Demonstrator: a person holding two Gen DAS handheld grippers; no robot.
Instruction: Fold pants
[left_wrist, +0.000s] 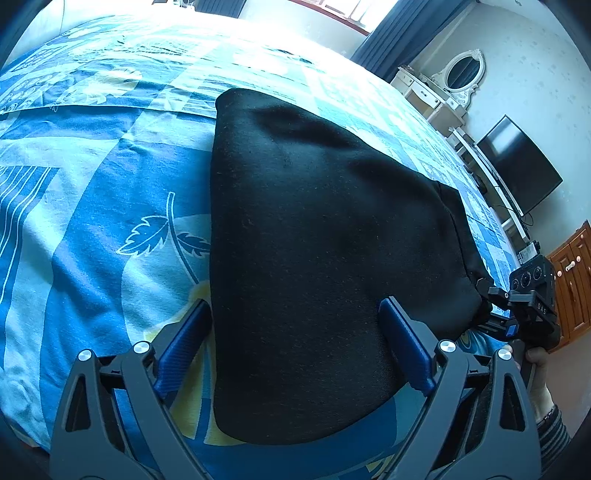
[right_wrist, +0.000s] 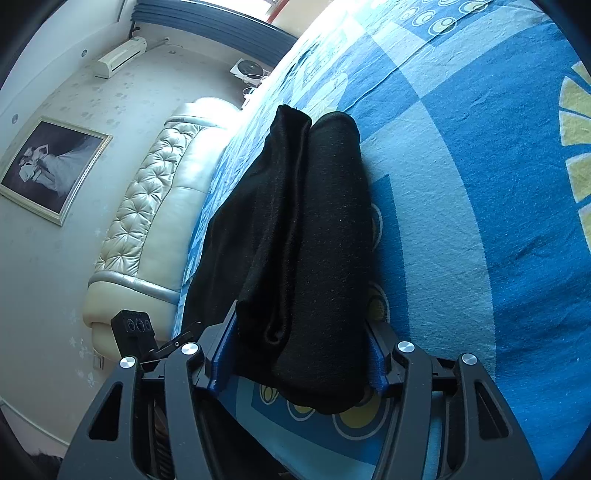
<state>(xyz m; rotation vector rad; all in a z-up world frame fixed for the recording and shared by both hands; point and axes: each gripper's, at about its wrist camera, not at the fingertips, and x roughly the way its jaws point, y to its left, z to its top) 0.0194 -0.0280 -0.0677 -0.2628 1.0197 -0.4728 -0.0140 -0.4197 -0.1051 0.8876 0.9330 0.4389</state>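
The black pants (left_wrist: 314, 229) lie folded in layers on the blue patterned bedsheet (left_wrist: 92, 192). My left gripper (left_wrist: 295, 317) straddles the near end of the pants with its blue fingers (left_wrist: 402, 332) wide apart on either side of the cloth. My right gripper (right_wrist: 299, 332) likewise straddles the pants (right_wrist: 314, 240), its jaws apart around a thick folded bundle. The right gripper also shows in the left wrist view (left_wrist: 524, 306) at the pants' right edge. The left gripper's body shows at the left in the right wrist view (right_wrist: 136, 332).
The bed carries a cream tufted headboard (right_wrist: 155, 206). A dressing table with an oval mirror (left_wrist: 461, 70), a dark TV (left_wrist: 517, 166) and a wooden cabinet (left_wrist: 572, 280) stand along the wall. A framed photo (right_wrist: 48, 166) hangs there.
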